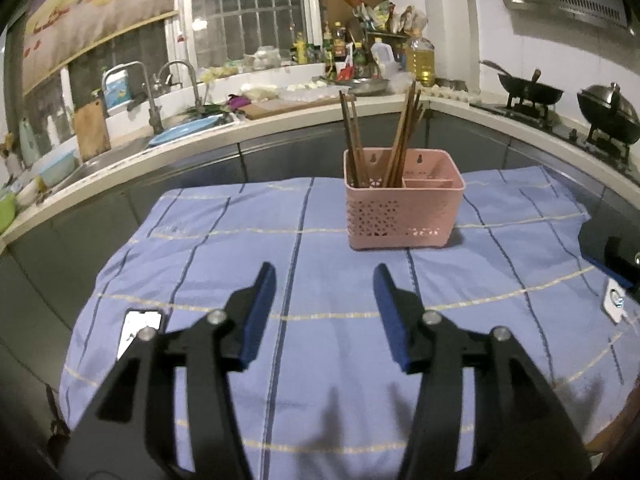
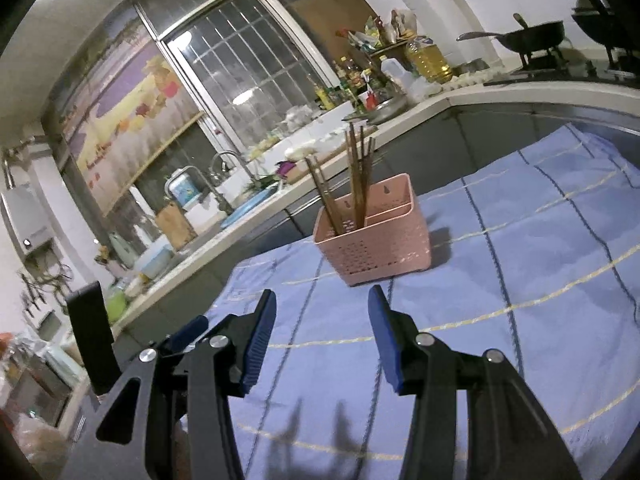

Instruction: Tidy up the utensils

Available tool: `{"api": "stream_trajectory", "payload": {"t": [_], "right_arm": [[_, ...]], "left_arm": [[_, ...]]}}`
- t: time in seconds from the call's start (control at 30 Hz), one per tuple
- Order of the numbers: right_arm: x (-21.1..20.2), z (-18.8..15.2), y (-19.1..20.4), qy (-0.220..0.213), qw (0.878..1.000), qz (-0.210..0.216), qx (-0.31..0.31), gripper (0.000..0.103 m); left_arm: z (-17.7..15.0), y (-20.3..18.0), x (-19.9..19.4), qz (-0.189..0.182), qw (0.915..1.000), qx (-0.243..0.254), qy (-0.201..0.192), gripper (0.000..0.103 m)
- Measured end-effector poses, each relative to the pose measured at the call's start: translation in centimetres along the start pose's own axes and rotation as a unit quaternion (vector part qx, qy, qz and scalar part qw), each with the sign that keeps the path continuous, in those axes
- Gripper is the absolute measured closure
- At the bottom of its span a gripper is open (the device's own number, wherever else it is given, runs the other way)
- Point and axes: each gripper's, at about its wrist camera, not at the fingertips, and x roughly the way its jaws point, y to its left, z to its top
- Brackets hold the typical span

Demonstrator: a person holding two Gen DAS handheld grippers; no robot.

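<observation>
A pink perforated utensil holder (image 1: 404, 200) stands on the blue checked cloth (image 1: 240, 264) at the far middle of the table. Several brown chopsticks (image 1: 394, 136) stand upright in its left compartment; its right compartments look empty. My left gripper (image 1: 325, 276) is open and empty, above the cloth well short of the holder. In the right wrist view the holder (image 2: 376, 236) with the chopsticks (image 2: 358, 176) stands ahead, and my right gripper (image 2: 322, 300) is open and empty above the cloth (image 2: 520, 264).
A phone (image 1: 138, 334) lies on the cloth at the left, a white device (image 1: 614, 302) at the right edge. Part of the left gripper (image 2: 90, 336) shows at the left. Behind runs a counter with a sink (image 1: 176, 132), bottles (image 1: 420, 60) and woks (image 1: 528, 90).
</observation>
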Motion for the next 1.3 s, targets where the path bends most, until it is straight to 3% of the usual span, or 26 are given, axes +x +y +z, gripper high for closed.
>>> {"api": "stream_trajectory", "payload": {"t": [0.27,0.5,0.6,0.77,0.93,1.07,1.3], "right_arm": [[6.3,1.6,-1.7,-0.042,0.994,-0.070,-0.073,0.054],[11.5,1.1,-6.0,-0.055,0.989,-0.124,-0.061,0.054],[12.5,0.9,-6.9,-0.067,0.987,-0.138,-0.057,0.054],[13.2,0.5,-7.8,-0.085,0.983,-0.154,-0.053,0.054],[13.8,0.0,-8.4,-0.081,0.981,-0.165,-0.054,0.054],[14.2,-0.2,-8.3,-0.073,0.982,-0.164,-0.051,0.054],[13.8,-0.1,-7.7,-0.072,0.984,-0.155,-0.053,0.054]], "left_arm": [[1.9,-2.7,8.1,-0.008,0.9995,0.028,0.016,0.054],[2.6,-4.1,13.5,-0.014,0.9991,0.034,0.020,0.054],[2.4,-3.8,15.4,-0.011,0.9993,0.028,0.023,0.047],[1.6,-2.8,17.9,-0.007,0.9991,0.015,0.039,0.046],[0.9,-2.0,18.6,-0.006,0.9985,0.002,0.055,0.046],[0.9,-2.0,18.0,-0.007,0.9989,-0.001,0.047,0.033],[1.2,-2.3,17.0,-0.008,0.9995,0.007,0.029,0.027]]}}
